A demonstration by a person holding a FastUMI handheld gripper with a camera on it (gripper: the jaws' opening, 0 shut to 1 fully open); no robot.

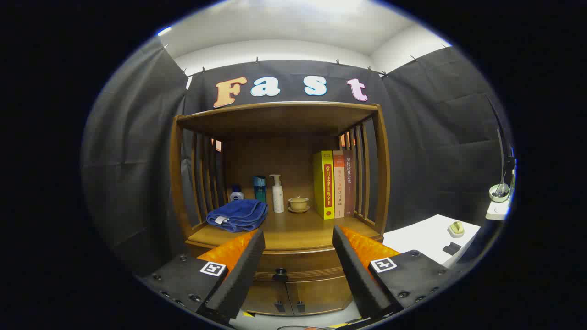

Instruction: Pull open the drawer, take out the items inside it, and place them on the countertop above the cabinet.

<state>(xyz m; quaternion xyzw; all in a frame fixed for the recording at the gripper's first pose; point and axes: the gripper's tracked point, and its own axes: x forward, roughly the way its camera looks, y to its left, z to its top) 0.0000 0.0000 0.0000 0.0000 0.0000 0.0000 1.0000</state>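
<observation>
I see the tongs (298,238) spread apart, gripping nothing, facing the wooden cabinet (279,183). The drawer (293,268) sits closed just under the bench (293,233), its dark knob (280,274) between the fingers. On the bench: blue towel (237,214) left of the knob, pump bottle (277,193) and small lidded cup (298,203) behind, three books (334,184) right. Drawer contents hidden, probably still inside.

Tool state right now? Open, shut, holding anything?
Tool: open, holding nothing; fingers spread, drawer knob seen between them, not touched.
</observation>
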